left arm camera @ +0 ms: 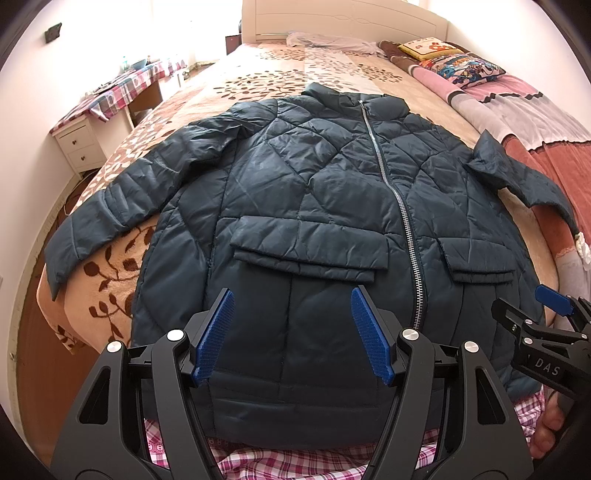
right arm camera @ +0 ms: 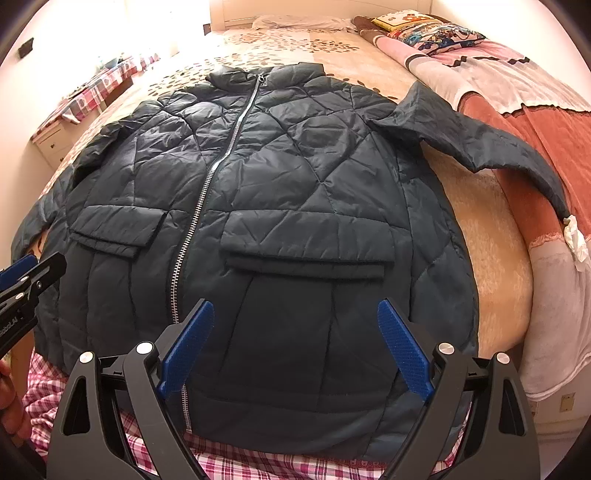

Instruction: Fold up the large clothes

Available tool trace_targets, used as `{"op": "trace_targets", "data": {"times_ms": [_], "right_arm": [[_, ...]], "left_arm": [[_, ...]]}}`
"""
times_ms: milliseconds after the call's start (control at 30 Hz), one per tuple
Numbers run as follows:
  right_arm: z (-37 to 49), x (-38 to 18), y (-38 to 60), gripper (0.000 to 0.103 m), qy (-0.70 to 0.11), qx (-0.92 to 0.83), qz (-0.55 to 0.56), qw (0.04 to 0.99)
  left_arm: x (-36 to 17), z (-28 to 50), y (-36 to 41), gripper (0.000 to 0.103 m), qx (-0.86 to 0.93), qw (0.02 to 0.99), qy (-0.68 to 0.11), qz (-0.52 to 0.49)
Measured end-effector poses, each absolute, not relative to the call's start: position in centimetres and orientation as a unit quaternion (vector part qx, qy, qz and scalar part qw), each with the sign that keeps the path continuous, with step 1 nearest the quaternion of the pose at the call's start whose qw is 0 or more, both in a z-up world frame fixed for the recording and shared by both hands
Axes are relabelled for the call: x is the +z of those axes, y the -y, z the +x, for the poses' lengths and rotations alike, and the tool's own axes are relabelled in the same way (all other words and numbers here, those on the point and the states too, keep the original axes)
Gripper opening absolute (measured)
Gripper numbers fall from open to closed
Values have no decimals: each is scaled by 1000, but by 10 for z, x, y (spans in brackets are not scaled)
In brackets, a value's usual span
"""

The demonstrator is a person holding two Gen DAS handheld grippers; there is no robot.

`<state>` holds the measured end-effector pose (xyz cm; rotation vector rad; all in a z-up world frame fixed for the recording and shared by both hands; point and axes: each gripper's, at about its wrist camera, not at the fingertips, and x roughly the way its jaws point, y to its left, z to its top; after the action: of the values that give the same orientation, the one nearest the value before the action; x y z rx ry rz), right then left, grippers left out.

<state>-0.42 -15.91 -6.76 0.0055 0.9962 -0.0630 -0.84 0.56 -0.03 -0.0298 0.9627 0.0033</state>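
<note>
A dark teal quilted jacket (left arm camera: pixel 306 177) (right arm camera: pixel 258 166) lies flat and face up on the bed, zipped, collar at the far end, both sleeves spread outward. My left gripper (left arm camera: pixel 292 295) hovers open above the lower left front panel, below the pocket flap (left arm camera: pixel 306 247), with nothing between its blue pads. My right gripper (right arm camera: pixel 295 306) hangs open above the lower right panel under the other pocket flap (right arm camera: pixel 306 243); it also shows at the right edge of the left wrist view (left arm camera: pixel 546 306). The right sleeve (right arm camera: pixel 480 144) reaches onto a red and pink blanket.
The bed has a beige leaf-patterned cover (left arm camera: pixel 258 74). Pillows and folded blankets (left arm camera: pixel 454 62) line the right side by the white headboard (left arm camera: pixel 343 18). A white nightstand (left arm camera: pixel 79 144) and a desk with plaid cloth stand at left. Pink plaid fabric (right arm camera: pixel 258 465) lies under the hem.
</note>
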Motion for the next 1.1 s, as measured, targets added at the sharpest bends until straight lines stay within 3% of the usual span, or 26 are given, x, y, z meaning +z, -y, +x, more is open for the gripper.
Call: {"op": "trace_targets", "data": {"times_ms": [1100], "right_arm": [[4, -56, 202, 88, -452, -62, 46, 888]], "left_arm": [[-5, -3, -4, 66, 0, 883, -470, -2]]}}
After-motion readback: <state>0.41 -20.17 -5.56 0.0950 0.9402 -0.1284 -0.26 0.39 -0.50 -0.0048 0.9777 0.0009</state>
